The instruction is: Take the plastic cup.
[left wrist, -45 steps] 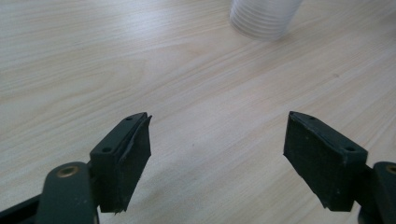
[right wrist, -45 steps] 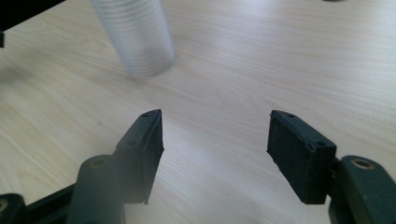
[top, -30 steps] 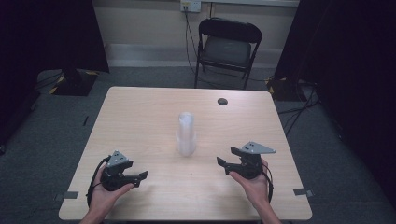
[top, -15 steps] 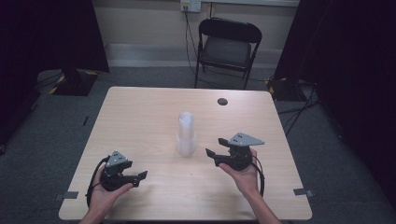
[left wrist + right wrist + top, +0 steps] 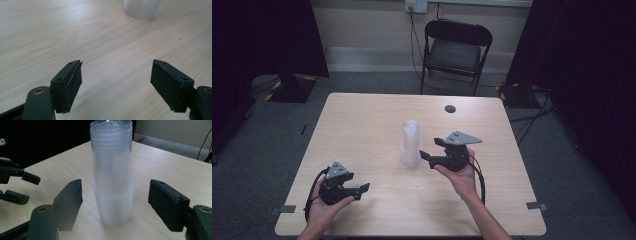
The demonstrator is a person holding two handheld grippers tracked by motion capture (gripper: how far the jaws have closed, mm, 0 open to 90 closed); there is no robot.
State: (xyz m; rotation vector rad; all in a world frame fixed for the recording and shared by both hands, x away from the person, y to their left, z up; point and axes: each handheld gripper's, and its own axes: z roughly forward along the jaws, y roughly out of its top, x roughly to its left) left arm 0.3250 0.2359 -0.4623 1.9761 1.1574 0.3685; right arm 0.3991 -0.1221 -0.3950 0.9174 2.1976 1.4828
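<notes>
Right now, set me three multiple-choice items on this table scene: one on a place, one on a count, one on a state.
1. Where does the stack of clear plastic cups stand?
A. near the middle of the table
B. on the folding chair
C. at the table's near left corner

2. How many grippers are over the table?
A. one
B. two
C. three

3. How do the right gripper's jaws stand to the cup stack?
A. clamped on it
B. open, one jaw on each side, not touching
C. shut beside it

Answers:
1 A: the high view shows the stack upright near the tabletop's centre.
2 B: the left gripper and the right one each sit in a hand.
3 B: the right gripper view shows a gap between each pad and the stack.
</notes>
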